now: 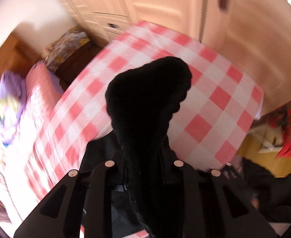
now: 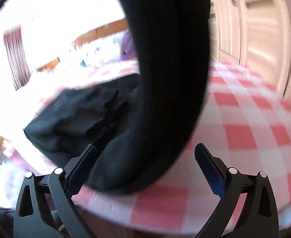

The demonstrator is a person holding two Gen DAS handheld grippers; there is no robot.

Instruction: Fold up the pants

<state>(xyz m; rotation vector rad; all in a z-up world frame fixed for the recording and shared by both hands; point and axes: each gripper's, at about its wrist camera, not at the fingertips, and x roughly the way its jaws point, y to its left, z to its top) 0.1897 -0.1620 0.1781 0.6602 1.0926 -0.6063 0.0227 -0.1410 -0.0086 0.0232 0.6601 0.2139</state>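
Over checked cloth [image 1: 215,107], limp black pants [image 1: 145,109]

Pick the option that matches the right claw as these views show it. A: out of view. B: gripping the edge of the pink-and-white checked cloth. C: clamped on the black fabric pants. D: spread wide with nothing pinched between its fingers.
D: the right claw stands wide open; the black fabric pants hang ahead of its fingers, unpinched, above the pink-and-white checked cloth.

The right gripper [image 2: 145,158] is standing wide open above the pink-and-white checked cloth [image 2: 244,119], a hanging length of the black fabric pants [image 2: 165,59] drooping between its fingers, the rest lying bunched behind.
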